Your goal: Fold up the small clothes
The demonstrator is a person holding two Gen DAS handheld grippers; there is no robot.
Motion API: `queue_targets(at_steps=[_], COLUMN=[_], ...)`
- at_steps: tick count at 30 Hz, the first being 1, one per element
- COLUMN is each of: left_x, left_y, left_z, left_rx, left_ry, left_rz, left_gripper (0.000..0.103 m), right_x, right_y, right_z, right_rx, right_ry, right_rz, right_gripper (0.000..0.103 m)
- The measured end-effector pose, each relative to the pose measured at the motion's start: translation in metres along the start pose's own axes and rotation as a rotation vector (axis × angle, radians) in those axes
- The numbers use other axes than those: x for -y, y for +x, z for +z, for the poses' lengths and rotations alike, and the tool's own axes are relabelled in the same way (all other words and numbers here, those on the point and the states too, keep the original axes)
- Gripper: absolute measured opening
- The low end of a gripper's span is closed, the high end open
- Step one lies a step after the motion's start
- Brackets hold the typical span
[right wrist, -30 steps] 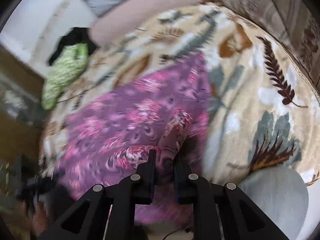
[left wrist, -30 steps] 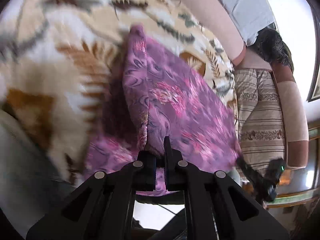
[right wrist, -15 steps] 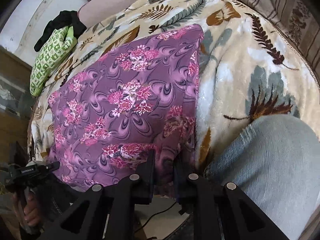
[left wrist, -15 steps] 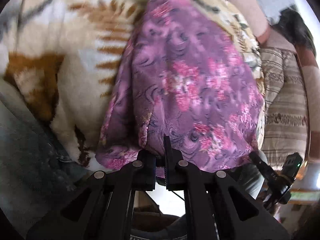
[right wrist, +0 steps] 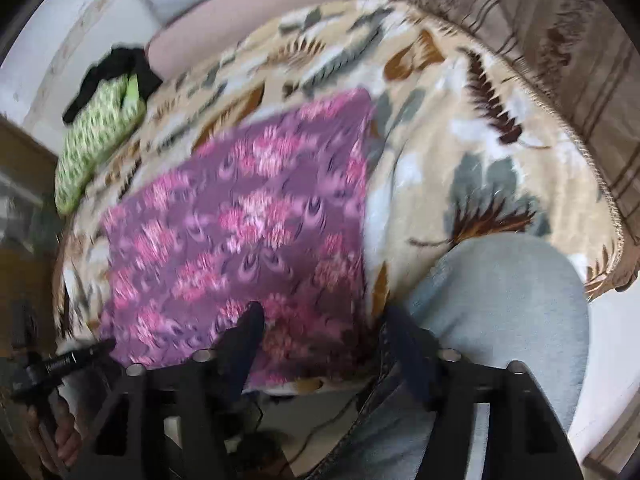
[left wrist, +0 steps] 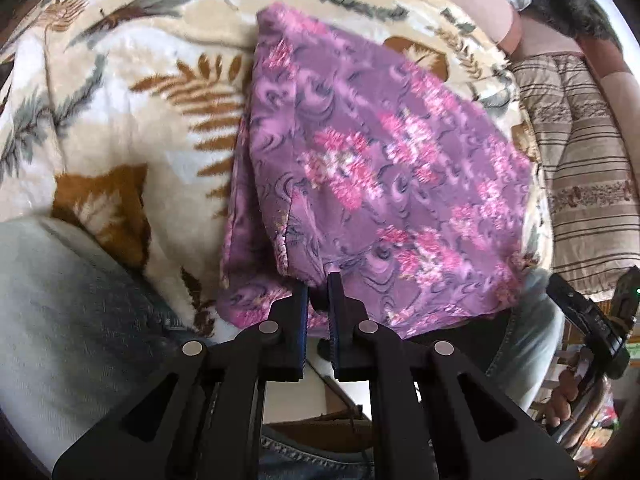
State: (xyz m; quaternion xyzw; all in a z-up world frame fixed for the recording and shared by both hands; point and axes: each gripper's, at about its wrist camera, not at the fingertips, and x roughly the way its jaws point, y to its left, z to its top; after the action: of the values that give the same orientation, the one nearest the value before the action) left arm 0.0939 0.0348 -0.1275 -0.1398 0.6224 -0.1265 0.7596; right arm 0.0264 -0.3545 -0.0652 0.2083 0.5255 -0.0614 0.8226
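My left claw [left wrist: 318,292] is pinched shut on the near edge of the purple flowery cloth [left wrist: 384,184]. My right claw [right wrist: 320,320] has just been opening, and now its fingers stand apart with nothing pressed between them. The cloth lies flat on the leafy blanket [left wrist: 132,92], folded over. I think this fold is done. Next I should let go with my left claw too. Far off lies a green cloth [right wrist: 96,140].
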Motion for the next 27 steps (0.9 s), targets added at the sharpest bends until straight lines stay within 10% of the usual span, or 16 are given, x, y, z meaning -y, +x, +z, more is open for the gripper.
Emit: queue_targets(at_steps=[5, 8, 11, 17, 22, 25, 27], left_x=[0.024, 0.026, 0.017, -0.031, -0.030, -0.034, -0.037], left_y=[0.014, 0.020, 0.038, 0.003, -0.031, -0.037, -0.025], left_z=[0.013, 0.009, -0.008, -0.011, -0.009, 0.001, 0.012], left_rx=[-0.005, -0.024, -0.139, -0.096, -0.034, 0.059, 0.071], left_ry=[-0.008, 0.065, 0.076, -0.133, -0.072, -0.066, -0.076], left_rz=[0.030, 0.153, 0.190, -0.058, 0.040, 0.061, 0.029], left_gripper=[0.006, 0.007, 0.006, 0.011, 0.011, 0.034, 0.049], right_x=[-0.017, -0.031, -0.035, -0.029, -0.072, -0.106, -0.133], right_y=[0.032, 0.057, 0.077, 0.034, -0.007, -0.007, 0.004], right_z=[0.010, 0.011, 0.003, 0.004, 0.012, 0.018, 0.020], right_rx=[-0.036, -0.089, -0.164, -0.036, 0.046, 0.070, 0.070], right_ry=[-0.038, -0.128, -0.177, -0.123, -0.223, -0.290, -0.312], right_rz=[-0.059, -0.146, -0.241, -0.184, -0.040, 0.159, 0.238], right_gripper=[0.057, 0.020, 0.009, 0.010, 0.017, 0.069, 0.076])
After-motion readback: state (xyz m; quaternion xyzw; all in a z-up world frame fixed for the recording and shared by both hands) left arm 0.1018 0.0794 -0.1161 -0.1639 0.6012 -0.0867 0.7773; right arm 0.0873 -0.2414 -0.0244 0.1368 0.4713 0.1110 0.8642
